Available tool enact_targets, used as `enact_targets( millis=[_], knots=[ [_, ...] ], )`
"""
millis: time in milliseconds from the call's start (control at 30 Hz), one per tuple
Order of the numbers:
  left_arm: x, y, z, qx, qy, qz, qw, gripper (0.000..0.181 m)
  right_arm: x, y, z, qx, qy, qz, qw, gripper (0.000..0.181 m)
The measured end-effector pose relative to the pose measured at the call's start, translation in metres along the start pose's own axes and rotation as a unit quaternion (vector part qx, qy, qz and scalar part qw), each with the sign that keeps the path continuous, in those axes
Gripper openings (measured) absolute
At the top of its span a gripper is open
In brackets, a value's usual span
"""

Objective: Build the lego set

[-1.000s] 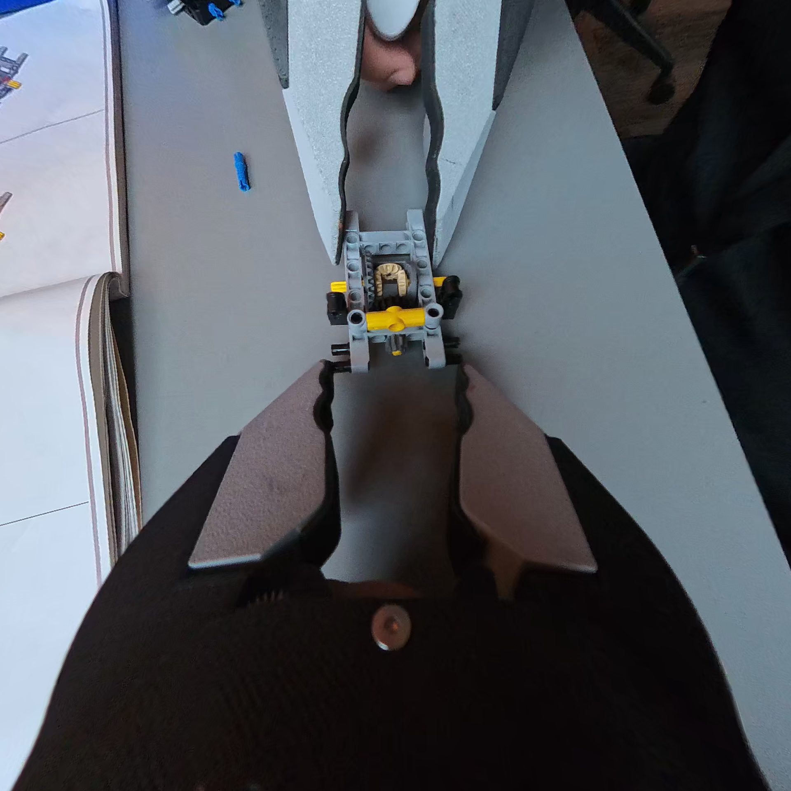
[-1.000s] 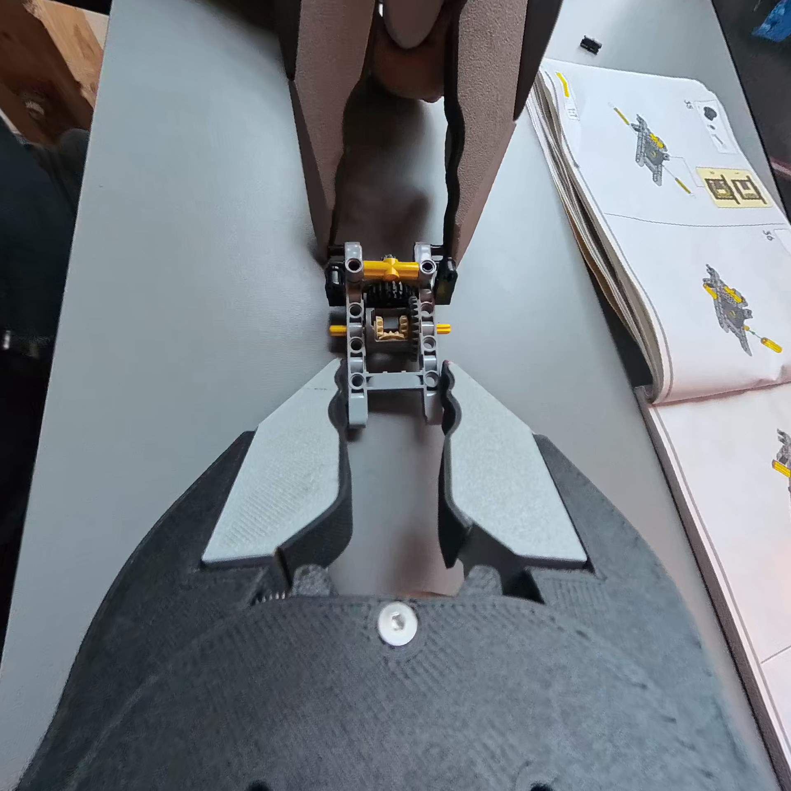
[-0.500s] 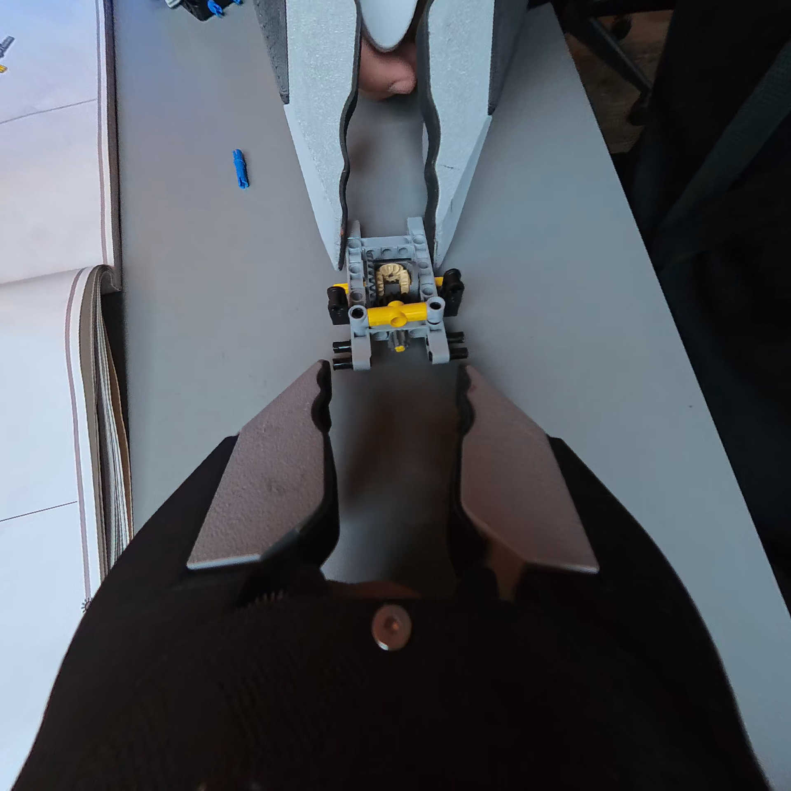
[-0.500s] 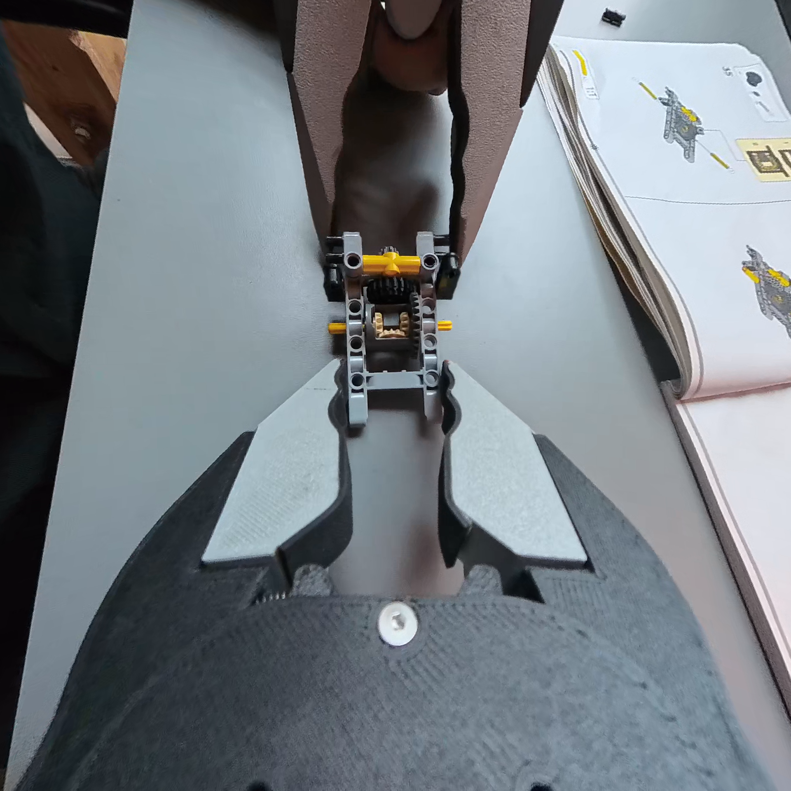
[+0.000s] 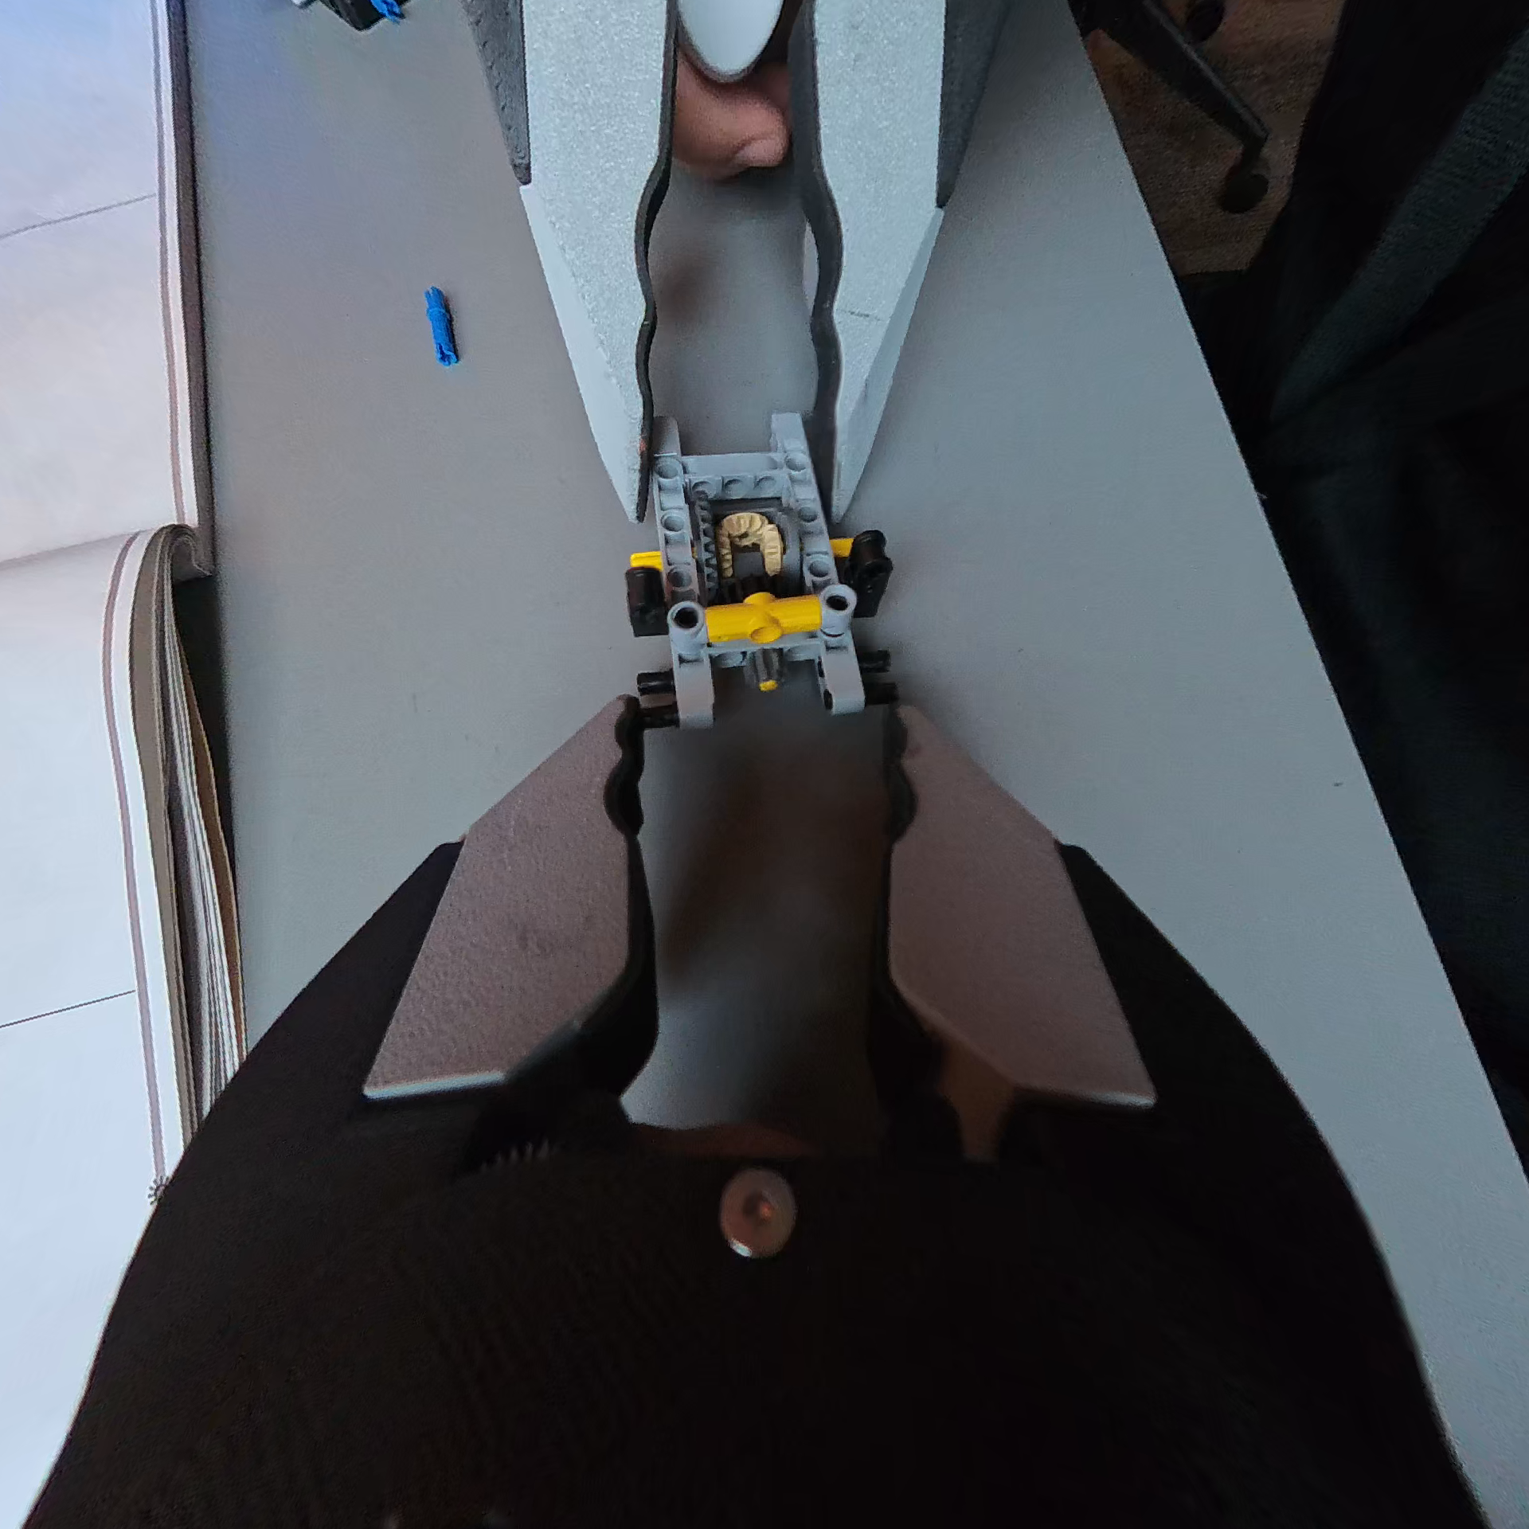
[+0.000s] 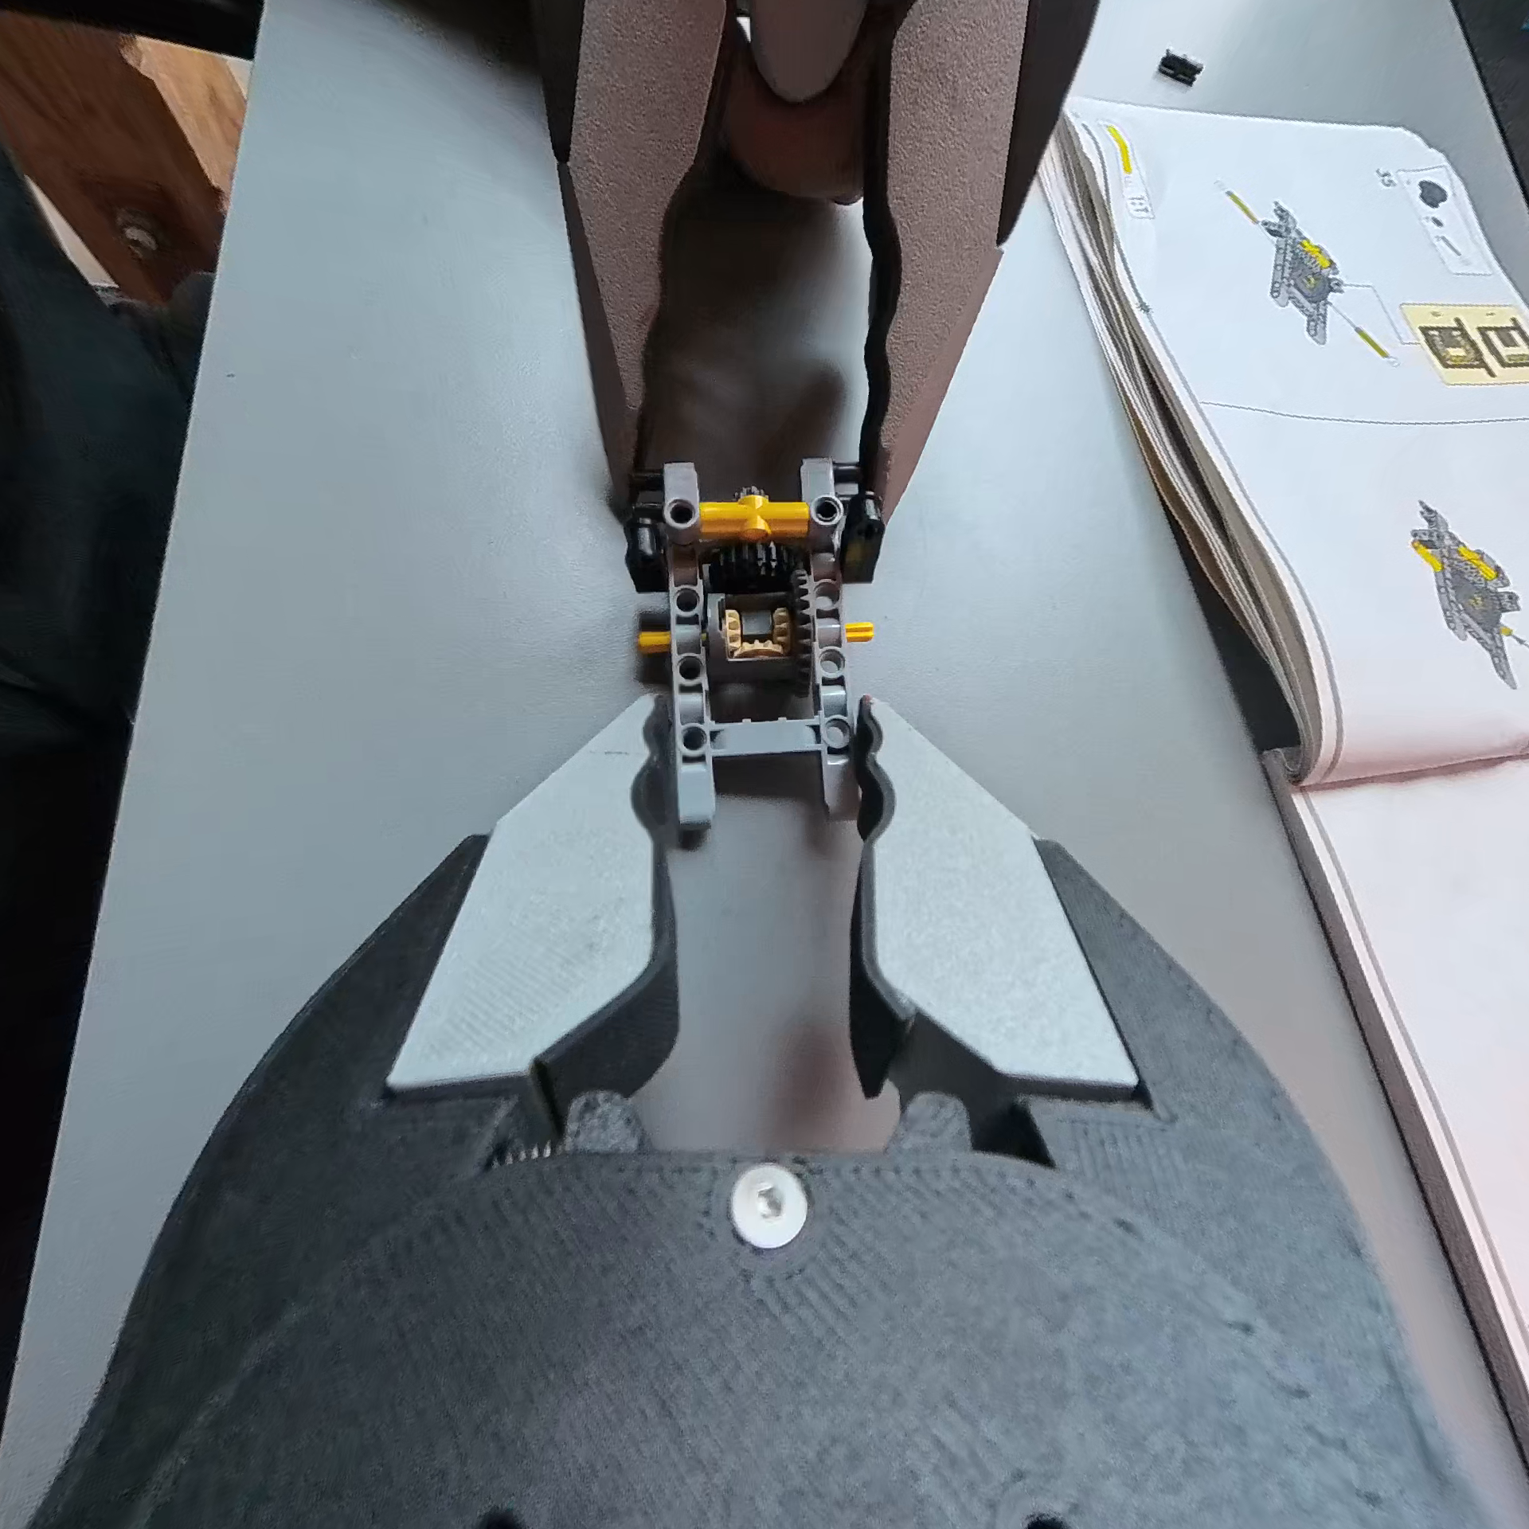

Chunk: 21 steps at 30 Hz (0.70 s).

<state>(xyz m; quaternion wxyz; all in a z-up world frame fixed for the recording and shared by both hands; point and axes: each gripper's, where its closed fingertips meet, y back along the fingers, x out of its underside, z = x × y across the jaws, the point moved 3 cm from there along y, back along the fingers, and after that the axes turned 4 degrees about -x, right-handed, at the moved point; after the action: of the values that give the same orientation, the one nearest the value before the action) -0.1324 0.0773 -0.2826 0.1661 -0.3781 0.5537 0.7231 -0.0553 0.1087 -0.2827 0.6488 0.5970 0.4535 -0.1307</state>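
Observation:
A small lego assembly (image 5: 749,579) lies on the grey table (image 5: 1034,662). It is a light grey frame with a tan gear, black gears, a yellow cross axle and black pins at its sides. It also shows in the right wrist view (image 6: 757,629). My right gripper (image 6: 761,761), with light grey fingers, is shut on the frame's two legs. It shows at the top of the left wrist view (image 5: 740,476). My left gripper (image 5: 765,720), with brown fingers, is open. Its tips flank the opposite end by the black pins, and in the right wrist view (image 6: 749,496) they sit beside the black connectors.
An open instruction booklet (image 5: 83,745) lies along one side of the table, on the right in the right wrist view (image 6: 1324,414). A loose blue pin (image 5: 441,327) lies near it. A small black piece (image 6: 1181,64) sits far off. The table edge (image 5: 1241,579) runs close by. About 5 cm separates my left fingertips from my right.
Both grippers and the assembly have shifted only slightly over the table. The left fingertips stay at the pinned end and the right grip is the same.

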Motion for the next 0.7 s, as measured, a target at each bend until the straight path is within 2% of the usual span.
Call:
enact_targets(
  millis=[100,700],
  knots=[
    [0.0002,0.0,0.0011,-0.003,0.003,0.0,1.0,0.053,-0.0017,0.0017,0.0002,0.003,0.003,-0.009,1.0,0.051],
    [0.0002,-0.0002,-0.0003,0.004,0.007,0.001,1.0,0.047,-0.0013,0.001,0.0025,-0.002,0.012,-0.006,1.0,0.055]
  ],
)
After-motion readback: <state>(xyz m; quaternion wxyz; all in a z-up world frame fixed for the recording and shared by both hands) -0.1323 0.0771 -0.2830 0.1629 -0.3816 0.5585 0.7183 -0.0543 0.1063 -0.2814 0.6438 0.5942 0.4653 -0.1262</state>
